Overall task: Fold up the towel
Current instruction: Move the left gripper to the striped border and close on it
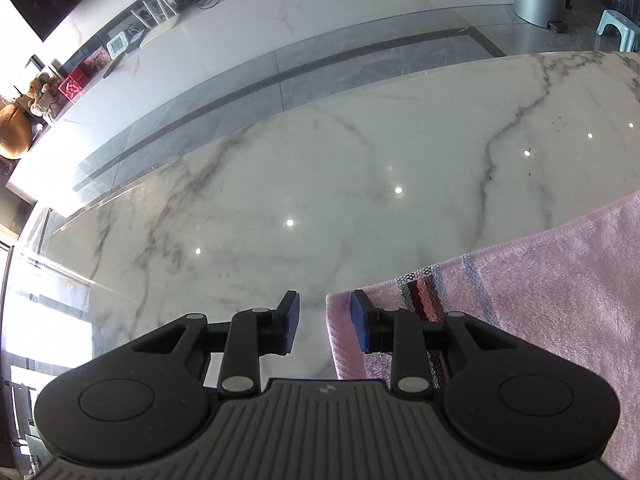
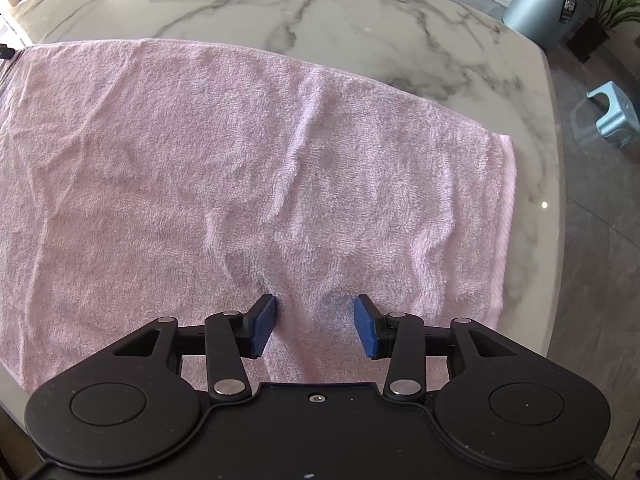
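- Pink towel [image 2: 248,168] lies spread flat on the white marble tabletop [image 2: 360,16], lightly wrinkled, its right end near the tabletop's right edge.
- In the left wrist view the towel [image 1: 560,300] fills the lower right; its striped woven band [image 1: 424,300] runs close to the towel's left end.
- Left gripper [image 1: 324,326] points down at that left end — jaws apart, nothing clamped.
- Its right blue pad [image 1: 360,328] sits over the towel's hem; its left pad [image 1: 291,328] is over bare marble just beside the towel's edge. Whether either touches, cannot tell.
- Right gripper [image 2: 316,326] points steeply down over the towel's near right part, jaws apart, terry between and under them.
- A small raised pucker of cloth [image 2: 304,280] stands between the pads; the pads do not press on it, so no grip.
- Right gripper's left pad [image 2: 264,328] looks to rest against the pile — contact not certain.
- Beyond the tabletop's far right corner: a grey round bin [image 2: 548,4], a potted plant [image 2: 612,4] and a light blue stool [image 2: 612,116] on the grey floor.
- Left wrist view also shows a long white counter [image 1: 224,40] across the floor, with small items at its left end too blurred to name.
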`<state>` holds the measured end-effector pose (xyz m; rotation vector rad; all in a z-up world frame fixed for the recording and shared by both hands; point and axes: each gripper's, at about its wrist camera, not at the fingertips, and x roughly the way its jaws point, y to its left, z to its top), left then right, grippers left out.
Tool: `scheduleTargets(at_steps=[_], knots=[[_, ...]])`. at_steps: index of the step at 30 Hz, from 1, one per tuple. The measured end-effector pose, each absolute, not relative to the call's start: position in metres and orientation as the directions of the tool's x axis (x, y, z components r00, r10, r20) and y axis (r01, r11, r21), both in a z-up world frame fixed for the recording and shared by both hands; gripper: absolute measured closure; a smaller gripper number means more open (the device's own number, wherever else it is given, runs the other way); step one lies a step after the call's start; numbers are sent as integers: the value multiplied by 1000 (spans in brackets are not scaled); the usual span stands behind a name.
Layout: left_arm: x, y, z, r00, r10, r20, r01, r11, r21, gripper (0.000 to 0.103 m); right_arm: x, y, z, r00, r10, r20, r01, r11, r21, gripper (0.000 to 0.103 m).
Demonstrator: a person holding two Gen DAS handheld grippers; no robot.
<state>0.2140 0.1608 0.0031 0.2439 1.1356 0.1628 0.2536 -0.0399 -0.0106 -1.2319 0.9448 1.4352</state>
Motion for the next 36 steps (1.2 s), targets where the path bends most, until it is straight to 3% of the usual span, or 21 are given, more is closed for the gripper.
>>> scheduleTargets(at_steps=[9,13,24,36], knots=[[210,163,10,422,251,-871,-18,963,269,76,248,-40,-13,19,186,-982,-976,-209,-58,62],[195,162,26,452,231,-862,-8,967,255,69,230,-60,-5,1,214,-977,-971,-233,-52,62],[111,140,54,444,19,-896,37,999,40,65,199,-117,33,-12,181,-983,-935,-350,-53,61],[21,126,32,349,-5,-937,-119,992,-50,62,216,-175,14,14,183,-983,-969,-240,-59,61]])
